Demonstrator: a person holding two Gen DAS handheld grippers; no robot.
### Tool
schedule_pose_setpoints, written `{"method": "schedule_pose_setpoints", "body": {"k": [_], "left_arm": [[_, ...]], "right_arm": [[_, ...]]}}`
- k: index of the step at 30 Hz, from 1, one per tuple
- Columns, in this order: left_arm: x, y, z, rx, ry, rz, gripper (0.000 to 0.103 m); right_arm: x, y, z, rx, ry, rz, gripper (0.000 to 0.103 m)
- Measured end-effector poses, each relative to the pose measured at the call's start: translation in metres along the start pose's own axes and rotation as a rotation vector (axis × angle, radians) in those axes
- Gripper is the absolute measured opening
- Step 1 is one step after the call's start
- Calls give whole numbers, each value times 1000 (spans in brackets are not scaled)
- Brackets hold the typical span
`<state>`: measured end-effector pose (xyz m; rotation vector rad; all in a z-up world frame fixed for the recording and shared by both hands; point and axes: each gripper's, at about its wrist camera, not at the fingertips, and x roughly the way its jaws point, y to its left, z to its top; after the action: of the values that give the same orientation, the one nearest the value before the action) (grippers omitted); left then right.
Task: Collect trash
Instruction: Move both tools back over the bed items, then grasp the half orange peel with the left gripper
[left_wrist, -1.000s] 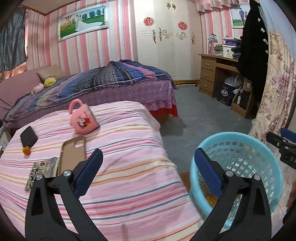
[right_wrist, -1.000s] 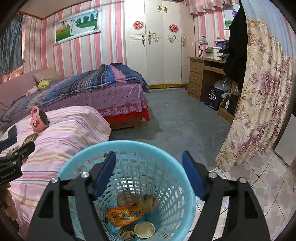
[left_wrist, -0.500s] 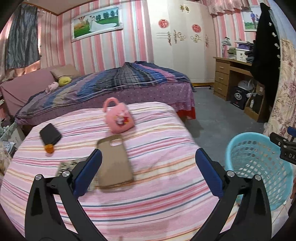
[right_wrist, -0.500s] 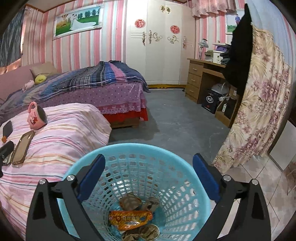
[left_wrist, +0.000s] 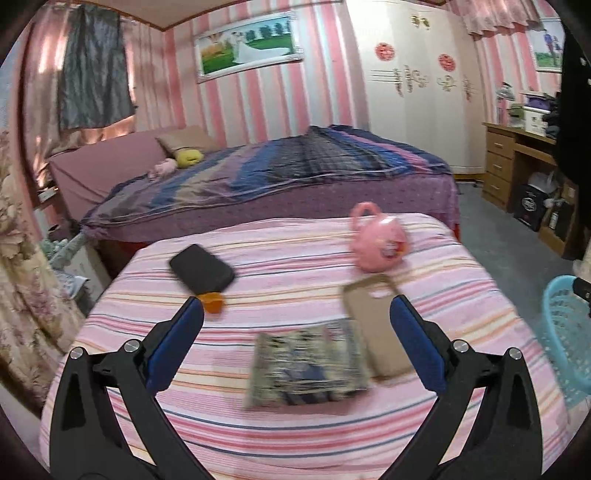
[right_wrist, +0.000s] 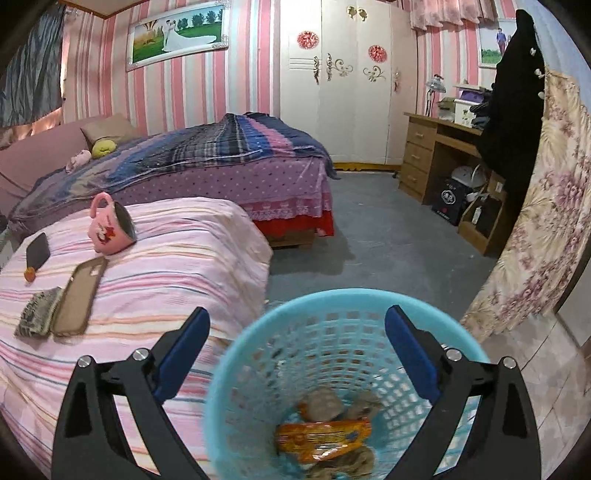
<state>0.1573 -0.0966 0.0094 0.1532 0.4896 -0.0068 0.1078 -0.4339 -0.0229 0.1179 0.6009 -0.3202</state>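
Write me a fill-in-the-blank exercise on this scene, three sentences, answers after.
1. The pink mug lies on its ____ on the striped bed.
2. The orange wrapper lies inside the blue ____.
3. Both the left gripper and the right gripper hold ____.

Answers: side; basket; nothing

- The basket is pale blue plastic, its wall an open lattice, slightly glossy.
- The snack wrapper inside is shiny orange foil.
- The striped bedspread is soft matt cloth.
- The pink mug looks like glazed, glossy ceramic.
- The phone case is dull tan rubbery plastic.
- The desk is brown wood.
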Motion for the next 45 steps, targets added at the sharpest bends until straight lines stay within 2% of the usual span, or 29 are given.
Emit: {"method": "schedule_pose_setpoints", "body": {"k": [9, 15, 22, 29, 33, 37, 45], "left_arm": [[26, 74, -21, -95, 59, 64, 98], [40, 98, -29, -90, 95, 80, 97], [58, 126, -31, -137, 137, 63, 97], [94, 135, -28, -191, 191, 54, 97], [120, 126, -22, -148, 210, 72, 97], [149, 121, -13, -150, 241, 61, 97], [205, 119, -14, -157, 357, 26, 81]], "right_arm": [[8, 63, -4, -71, 18, 64, 94], [9, 106, -5, -159, 26, 104, 94], [21, 158, 2, -227, 31, 166, 94], [48, 201, 19, -265, 46, 216, 94], [69, 211, 25, -269, 70, 241, 94], [82, 216, 32, -277, 75, 242, 94], [107, 207, 31, -230, 128, 247, 94]]}}
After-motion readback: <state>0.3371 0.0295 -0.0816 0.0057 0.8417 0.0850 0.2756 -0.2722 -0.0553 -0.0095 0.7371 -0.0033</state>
